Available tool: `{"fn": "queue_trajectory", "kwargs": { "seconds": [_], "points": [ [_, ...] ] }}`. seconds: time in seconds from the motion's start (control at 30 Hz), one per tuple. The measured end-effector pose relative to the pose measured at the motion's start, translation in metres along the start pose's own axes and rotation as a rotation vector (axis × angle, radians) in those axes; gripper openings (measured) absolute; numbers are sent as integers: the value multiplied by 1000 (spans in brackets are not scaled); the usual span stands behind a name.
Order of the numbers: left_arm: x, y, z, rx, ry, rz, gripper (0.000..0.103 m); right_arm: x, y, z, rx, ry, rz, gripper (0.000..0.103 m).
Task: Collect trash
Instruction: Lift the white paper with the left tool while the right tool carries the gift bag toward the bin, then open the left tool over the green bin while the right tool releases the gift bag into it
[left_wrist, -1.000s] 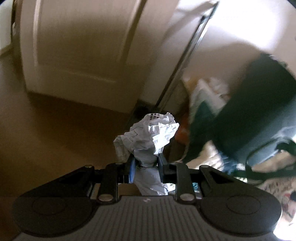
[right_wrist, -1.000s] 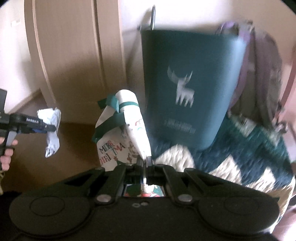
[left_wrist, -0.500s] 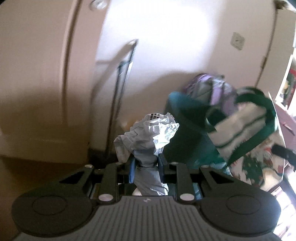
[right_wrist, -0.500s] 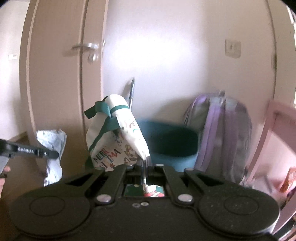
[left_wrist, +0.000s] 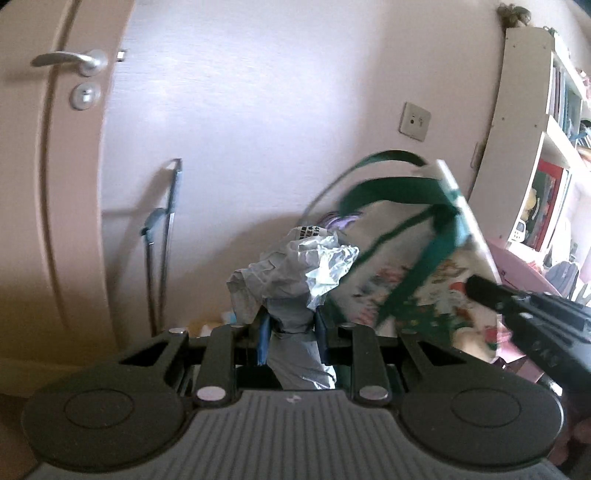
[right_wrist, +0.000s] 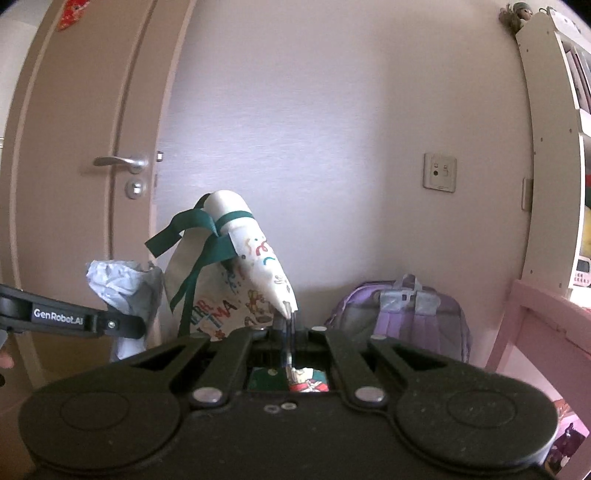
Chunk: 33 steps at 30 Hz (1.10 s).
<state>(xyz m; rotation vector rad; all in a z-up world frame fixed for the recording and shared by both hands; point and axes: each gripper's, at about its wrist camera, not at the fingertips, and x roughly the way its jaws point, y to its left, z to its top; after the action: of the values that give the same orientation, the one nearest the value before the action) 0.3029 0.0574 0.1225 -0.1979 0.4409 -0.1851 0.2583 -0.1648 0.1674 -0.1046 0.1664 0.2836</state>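
My left gripper (left_wrist: 290, 325) is shut on a crumpled white-grey piece of paper trash (left_wrist: 295, 269) and holds it in the air. It also shows in the right wrist view (right_wrist: 122, 291), left of the bag. My right gripper (right_wrist: 289, 325) is shut on the edge of a printed Christmas gift bag (right_wrist: 240, 280) with green ribbon handles, held up in the air. In the left wrist view the bag (left_wrist: 424, 284) hangs just right of the paper, with the right gripper's arm (left_wrist: 532, 314) behind it.
A beige door (right_wrist: 92, 166) with a metal handle (right_wrist: 122, 162) is on the left. A purple backpack (right_wrist: 406, 314) leans against the wall. A white bookshelf (left_wrist: 535, 147) and pink furniture (right_wrist: 535, 325) stand at the right. A wall switch (right_wrist: 439, 177) is above.
Both grippers have risen and tilted up with their loads; the floor, rug and green bin dropped out of view. The bag has swung closer to the paper.
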Motion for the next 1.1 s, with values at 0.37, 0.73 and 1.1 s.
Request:
{"fn": "queue_trajectory", "kwargs": {
  "seconds": [0.37,0.73,1.1],
  "points": [
    [91,-15,-28,21,177,75,24,77,-14,-43,24,180,-2,0],
    [169,-7,-52,31,383,154,25,117,-18,-87,-16,399,78,2],
    [183,-16,-55,46,493,142,30,116,-13,-94,-27,468,125,12]
  ]
}}
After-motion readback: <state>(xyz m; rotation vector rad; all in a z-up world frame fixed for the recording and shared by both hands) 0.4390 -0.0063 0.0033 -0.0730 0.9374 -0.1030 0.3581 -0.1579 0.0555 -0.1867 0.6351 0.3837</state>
